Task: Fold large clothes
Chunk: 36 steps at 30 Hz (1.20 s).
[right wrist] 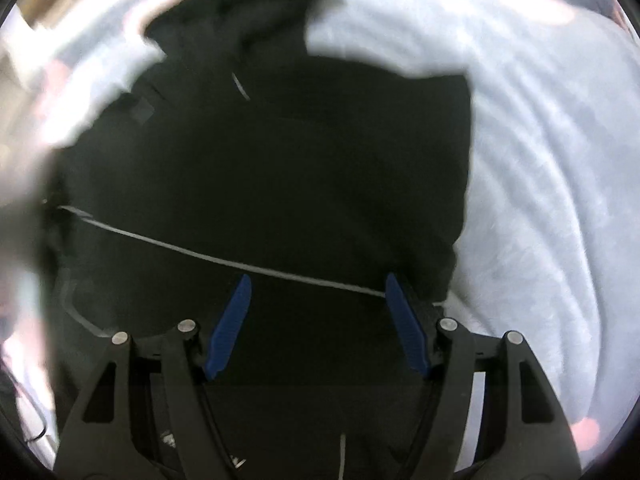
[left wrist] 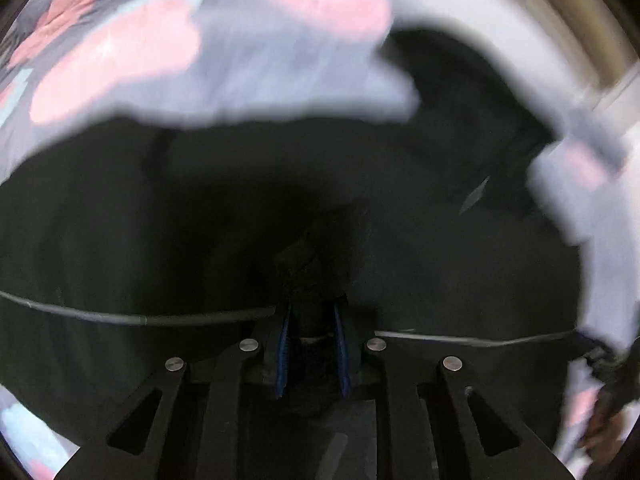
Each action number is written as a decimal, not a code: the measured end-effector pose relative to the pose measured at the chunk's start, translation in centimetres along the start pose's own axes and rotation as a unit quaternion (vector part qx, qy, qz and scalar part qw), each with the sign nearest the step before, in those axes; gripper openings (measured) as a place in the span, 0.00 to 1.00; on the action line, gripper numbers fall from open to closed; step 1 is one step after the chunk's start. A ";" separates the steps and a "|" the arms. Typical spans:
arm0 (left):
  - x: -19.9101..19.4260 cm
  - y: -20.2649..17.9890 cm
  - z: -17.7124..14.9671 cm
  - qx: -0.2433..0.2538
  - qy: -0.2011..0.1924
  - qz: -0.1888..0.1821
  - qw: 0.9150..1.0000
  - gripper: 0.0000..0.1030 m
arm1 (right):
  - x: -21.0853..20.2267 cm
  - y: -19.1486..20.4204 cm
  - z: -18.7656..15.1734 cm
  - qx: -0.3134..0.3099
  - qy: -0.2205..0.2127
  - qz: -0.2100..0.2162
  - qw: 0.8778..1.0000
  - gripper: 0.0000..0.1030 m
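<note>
Your left hand-held gripper point(left wrist: 312, 324) pinches a bunch of the black garment point(left wrist: 280, 208) low in the frame. Your right hand-held gripper point(right wrist: 318, 300) is spread wide over the garment, grasping nothing. The garment lies on a pale flowered bedsheet point(right wrist: 540, 140).

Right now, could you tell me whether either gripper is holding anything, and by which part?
The left gripper pinches a bunched fold of the black garment, near its pale stripe. The right gripper is open above the garment, holding nothing.
</note>
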<state>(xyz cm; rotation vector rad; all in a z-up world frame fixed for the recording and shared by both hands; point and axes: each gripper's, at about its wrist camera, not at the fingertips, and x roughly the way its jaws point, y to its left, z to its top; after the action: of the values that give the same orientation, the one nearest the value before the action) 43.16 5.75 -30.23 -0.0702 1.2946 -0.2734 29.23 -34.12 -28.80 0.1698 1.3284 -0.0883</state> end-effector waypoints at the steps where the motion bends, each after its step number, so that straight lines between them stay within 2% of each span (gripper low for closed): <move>1: 0.4 -0.1 -0.4 0.002 -0.007 0.004 1.000 0.21 | 1.5 0.2 -0.1 -0.005 0.018 -0.012 1.000 0.67; 5: -0.3 -0.3 -0.5 -0.011 -0.017 0.017 1.000 0.22 | 3.7 1.1 -0.1 -0.015 0.020 -0.029 0.999 0.72; 9: -3.7 -1.6 -1.4 0.015 -0.055 0.061 0.996 0.33 | 2.3 1.1 1.0 -0.011 0.030 -0.025 0.999 0.67; 11: -6.3 -2.4 -2.3 0.025 -0.088 0.080 0.993 0.37 | 0.0 1.4 1.7 -0.020 -0.003 -0.012 1.000 0.67; 13: -8.3 -2.9 -3.1 0.031 -0.118 0.095 0.988 0.45 | -2.1 2.1 2.9 -0.036 -0.051 -0.022 0.998 0.67; 15: -9.4 -3.4 -3.4 0.032 -0.130 0.073 0.988 0.45 | -2.8 2.2 4.8 -0.037 -0.080 -0.037 0.995 0.67; 16: -9.9 -3.5 -3.6 0.032 -0.135 0.062 0.988 0.45 | -2.3 2.0 5.7 -0.030 -0.081 -0.035 0.996 0.67; 18: -9.5 -4.5 -3.5 0.041 -0.128 0.039 0.990 0.48 | -0.4 1.5 7.4 -0.007 -0.072 -0.039 0.997 0.67; 21: -6.2 -6.7 -3.4 0.052 -0.086 -0.016 0.995 0.48 | 4.0 1.1 8.0 0.013 -0.018 -0.053 0.998 0.67; 22: -4.0 -7.3 -3.3 0.052 -0.059 -0.022 0.997 0.48 | 5.2 1.0 8.1 0.014 -0.009 -0.056 0.998 0.68; 24: -0.2 -7.5 -3.2 0.046 -0.012 0.027 0.999 0.48 | 6.2 1.4 8.3 0.008 -0.012 -0.068 0.998 0.71; 25: 1.1 -7.2 -3.4 0.042 -0.005 0.033 0.999 0.48 | 6.2 1.6 8.3 0.007 -0.012 -0.072 0.997 0.72; 26: 1.4 -6.9 -3.5 0.038 -0.018 0.028 0.999 0.48 | 6.1 1.6 8.2 0.006 -0.012 -0.072 0.997 0.73; 31: -1.2 -6.1 -3.8 0.010 -0.031 0.009 0.999 0.49 | 5.1 1.6 7.3 -0.011 -0.005 -0.072 0.997 0.75; 34: -5.1 -5.1 -5.6 -0.005 -0.053 -0.003 0.999 0.49 | 2.0 2.1 4.9 -0.007 -0.014 -0.040 0.999 0.74; 36: -8.1 -3.8 -7.4 -0.022 -0.071 -0.005 0.997 0.49 | -0.6 2.6 1.6 0.002 -0.018 -0.012 1.000 0.74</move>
<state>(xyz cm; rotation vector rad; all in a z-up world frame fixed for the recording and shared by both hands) 33.46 4.80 -23.91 -0.1314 1.1603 -0.2430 31.06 -31.89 -27.62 0.1546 1.2946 -0.1147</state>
